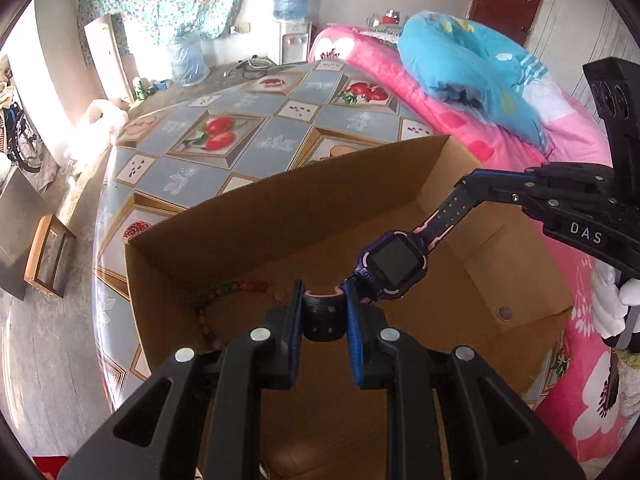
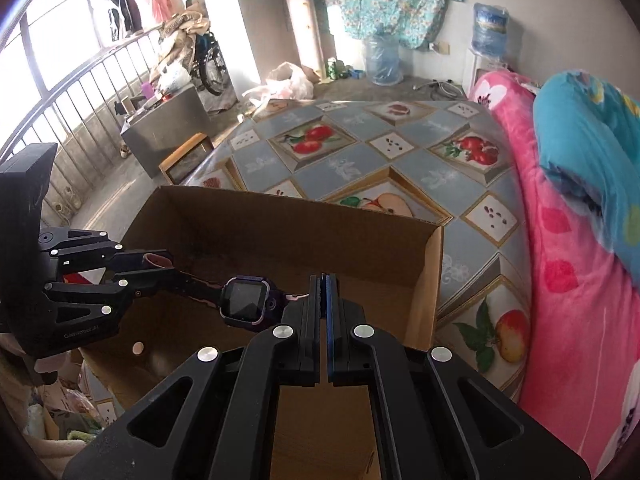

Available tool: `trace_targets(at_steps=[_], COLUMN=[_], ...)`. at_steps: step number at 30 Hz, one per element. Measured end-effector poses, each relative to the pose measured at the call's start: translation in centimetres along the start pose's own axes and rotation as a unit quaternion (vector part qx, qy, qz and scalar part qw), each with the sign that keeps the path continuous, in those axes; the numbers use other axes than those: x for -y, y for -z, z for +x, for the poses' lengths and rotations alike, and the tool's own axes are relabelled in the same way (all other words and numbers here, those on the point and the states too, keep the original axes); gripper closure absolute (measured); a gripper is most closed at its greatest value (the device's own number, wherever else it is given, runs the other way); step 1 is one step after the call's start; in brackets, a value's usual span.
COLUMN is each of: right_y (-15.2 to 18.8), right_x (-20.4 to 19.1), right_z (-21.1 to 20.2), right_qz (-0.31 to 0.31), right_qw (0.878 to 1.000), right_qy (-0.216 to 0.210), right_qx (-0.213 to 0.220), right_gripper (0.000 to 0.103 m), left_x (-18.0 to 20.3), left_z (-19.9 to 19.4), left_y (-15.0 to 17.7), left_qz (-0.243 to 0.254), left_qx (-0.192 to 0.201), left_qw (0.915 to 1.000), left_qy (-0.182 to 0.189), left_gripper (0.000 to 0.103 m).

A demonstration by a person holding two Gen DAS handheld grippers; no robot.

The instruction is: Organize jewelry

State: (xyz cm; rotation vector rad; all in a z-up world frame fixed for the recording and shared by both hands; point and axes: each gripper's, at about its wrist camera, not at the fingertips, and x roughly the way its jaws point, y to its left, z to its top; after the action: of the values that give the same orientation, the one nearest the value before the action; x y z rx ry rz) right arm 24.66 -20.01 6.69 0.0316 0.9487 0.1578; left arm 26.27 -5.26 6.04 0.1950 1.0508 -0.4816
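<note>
The watch [image 1: 394,262] hangs stretched between both grippers above the open box [image 1: 248,216] on the desk [image 1: 248,140]. The left gripper [image 1: 323,312] is nearly closed on the folded end of one strap; the right gripper [image 2: 323,280] is pinched fully together on the other strap's thin tip. A bead string [image 1: 224,296] lies on the box floor below. That thin tip looks the weaker hold: if the two hands pull apart or twist unevenly, it could slip free and the watch would swing from the left gripper, or drop onto the beads, or miss the box
</note>
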Motion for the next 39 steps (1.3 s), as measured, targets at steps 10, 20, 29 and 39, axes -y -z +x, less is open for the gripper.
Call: trace_targets(at_steps=[10, 20, 29, 39], right_y=[-1.5, -2.2, -1.0, 10.3], right_x=[-0.3, 0.3, 1.4, -1.5], right_z=[5.0, 4.3, -4.4, -12.4], right_qz=[-0.049, -0.049, 0.001, 0.04], right_qw=[0.993, 0.995, 0.996, 0.982], right_qy=[0.057, 0.07, 0.029, 0.02], right_qx=[-0.086, -0.056, 0.081, 0.183], right_gripper=[0.102, 0.099, 0.093, 0.083], left_x=[-1.3, -1.7, -0.9, 0.7], left_z=[6.8, 4.4, -5.9, -14.7], left_y=[-1.6, -1.4, 0.3, 10.2], left_qz=[-0.022, -0.031, -0.016, -0.023], left_qx=[-0.105, -0.067, 0.111, 0.242], left_qw=[0.9942, 0.9971, 0.9937, 0.9699], left_qy=[-0.015, -0.015, -0.007, -0.011], left_gripper=[0.064, 0.056, 0.054, 0.047])
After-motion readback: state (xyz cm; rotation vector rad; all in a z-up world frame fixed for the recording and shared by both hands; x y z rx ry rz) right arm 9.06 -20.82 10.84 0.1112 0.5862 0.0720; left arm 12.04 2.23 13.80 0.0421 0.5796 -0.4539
